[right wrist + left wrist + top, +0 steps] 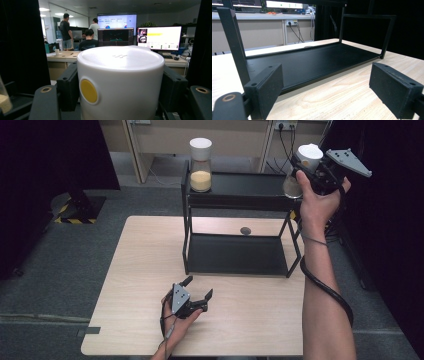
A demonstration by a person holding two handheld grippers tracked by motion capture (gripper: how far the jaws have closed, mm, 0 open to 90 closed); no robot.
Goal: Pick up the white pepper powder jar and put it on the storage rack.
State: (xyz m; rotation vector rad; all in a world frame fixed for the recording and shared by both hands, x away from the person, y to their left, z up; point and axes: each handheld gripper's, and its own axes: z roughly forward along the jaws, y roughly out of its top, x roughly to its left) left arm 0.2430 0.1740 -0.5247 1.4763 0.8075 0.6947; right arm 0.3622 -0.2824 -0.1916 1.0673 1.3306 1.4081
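Note:
A black two-tier rack (235, 200) stands at the far half of the wooden table (145, 270). On the left end of its top shelf stands a glass jar (200, 170) with a white lid and yellow grains inside. My right gripper (306, 166) is raised over the right end of the rack, shut on the white lid of a second jar (309, 155). In the right gripper view that lid (120, 75) sits between both pads and bears a yellow dot. My left gripper (199, 286) rests near the table's front, open and empty, facing the rack's lower shelf (312, 62).
A small dark round spot (245, 230) lies on the table behind the rack. Grey carpet surrounds the table, and black curtains hang at left and right. Desks, screens and people are in the room beyond.

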